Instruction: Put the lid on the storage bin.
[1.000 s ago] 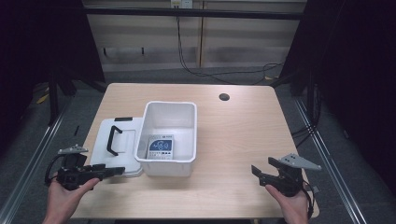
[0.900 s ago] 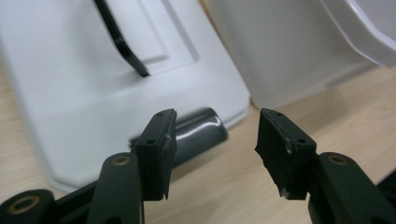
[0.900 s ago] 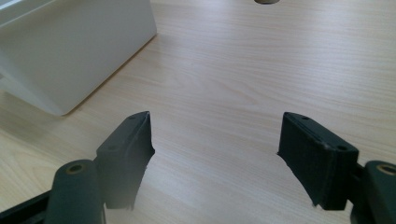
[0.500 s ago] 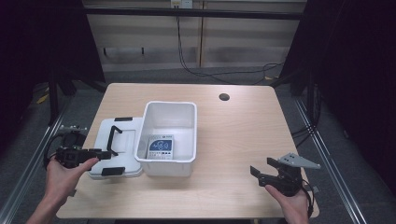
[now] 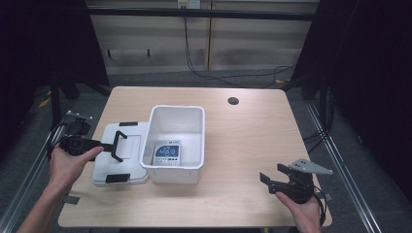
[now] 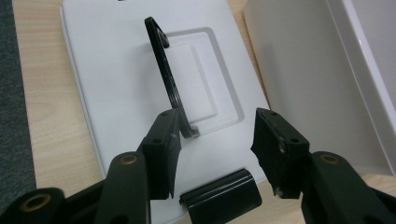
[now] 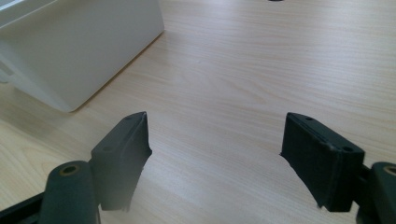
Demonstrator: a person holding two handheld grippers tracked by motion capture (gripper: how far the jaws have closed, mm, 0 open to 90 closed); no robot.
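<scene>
- Left gripper (image 5: 109,145) at 9 o'clock, jaws pointing toward 3 o'clock, half apart, just been closing.
- Right gripper (image 5: 270,178) at 4 o'clock, jaws wide apart.

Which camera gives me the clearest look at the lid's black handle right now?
The left gripper view: the handle stands raised off the white lid, with its near end between the left tongs. The high view shows the handle small, beside the left tongs. The right gripper view looks at the bin's wall and table.
</scene>
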